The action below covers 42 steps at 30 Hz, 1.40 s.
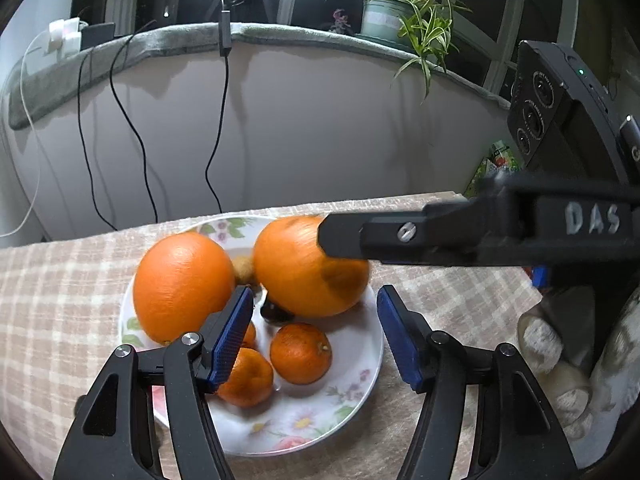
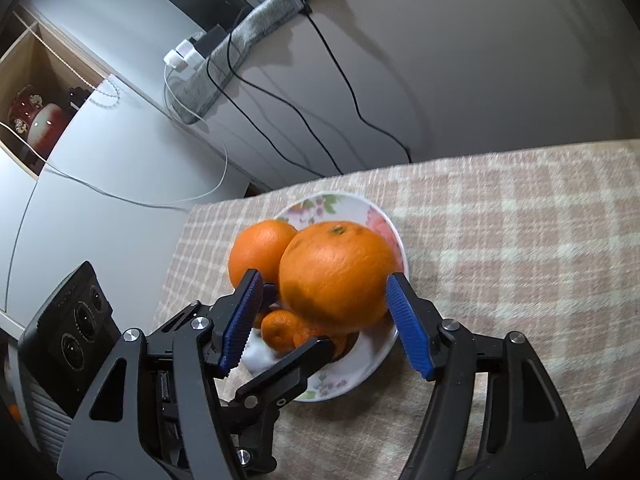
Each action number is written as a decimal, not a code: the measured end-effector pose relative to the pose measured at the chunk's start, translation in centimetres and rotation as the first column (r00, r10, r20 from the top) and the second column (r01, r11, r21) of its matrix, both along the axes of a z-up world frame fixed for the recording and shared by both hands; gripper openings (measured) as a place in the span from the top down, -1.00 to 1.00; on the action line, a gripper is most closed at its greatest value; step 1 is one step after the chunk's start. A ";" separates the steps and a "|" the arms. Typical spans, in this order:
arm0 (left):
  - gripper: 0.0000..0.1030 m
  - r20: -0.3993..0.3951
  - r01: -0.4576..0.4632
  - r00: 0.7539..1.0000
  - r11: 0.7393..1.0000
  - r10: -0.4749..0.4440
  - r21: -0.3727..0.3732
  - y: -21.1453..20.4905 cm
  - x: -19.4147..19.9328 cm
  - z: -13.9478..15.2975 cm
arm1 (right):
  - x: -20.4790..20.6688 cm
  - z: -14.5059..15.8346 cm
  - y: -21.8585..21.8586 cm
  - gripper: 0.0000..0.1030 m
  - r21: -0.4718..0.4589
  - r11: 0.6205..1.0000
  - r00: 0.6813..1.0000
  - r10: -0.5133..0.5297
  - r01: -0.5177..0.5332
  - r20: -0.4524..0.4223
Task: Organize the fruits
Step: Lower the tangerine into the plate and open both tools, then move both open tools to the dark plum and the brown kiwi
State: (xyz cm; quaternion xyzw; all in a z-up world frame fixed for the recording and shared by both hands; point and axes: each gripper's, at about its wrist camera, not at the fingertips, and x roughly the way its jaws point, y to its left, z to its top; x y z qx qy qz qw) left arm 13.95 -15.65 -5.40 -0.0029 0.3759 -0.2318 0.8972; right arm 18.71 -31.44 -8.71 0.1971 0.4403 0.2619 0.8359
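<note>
On the surface (image 1: 60,280) we see a plate (image 1: 352,396) that holds all the fruit. In the left wrist view one big orange (image 1: 180,284) lies at 9 o'clock on the plate and a second big orange (image 1: 296,268) at 1 o'clock, with a kiwi (image 1: 245,269) between them behind. Two mandarins (image 1: 300,354) lie before them, near 6 o'clock. Behind the surface stands a ledge, with a potted plant (image 1: 384,16) on it at 1 o'clock.

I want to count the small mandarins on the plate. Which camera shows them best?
The left wrist view: the small mandarins lie in plain sight on the plate. In the right wrist view they are mostly hidden behind the big orange.
</note>
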 end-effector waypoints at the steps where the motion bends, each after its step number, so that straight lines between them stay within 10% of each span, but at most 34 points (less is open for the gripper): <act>1: -0.25 0.001 0.000 1.000 1.000 0.000 0.001 0.1 0.0 0.0 | 0.0 0.2 -0.1 -0.33 0.002 1.000 1.000 -0.004 0.004 0.005; 25: -0.25 0.081 -0.115 0.990 0.993 0.116 -0.022 11.2 -3.8 1.6 | -7.5 3.3 4.1 -0.55 -0.133 0.990 0.961 0.078 -0.043 0.267; 36: -0.24 0.013 -0.211 0.977 0.978 0.211 -0.004 18.0 -4.5 -0.9 | -11.8 0.6 10.3 -0.56 -0.235 0.952 0.944 0.250 -0.198 0.215; 42: 0.10 -0.038 -0.178 0.984 0.983 0.176 -0.036 18.9 -4.1 -2.2 | -12.1 -1.9 14.6 -0.52 -0.319 0.916 0.937 0.307 -0.243 0.165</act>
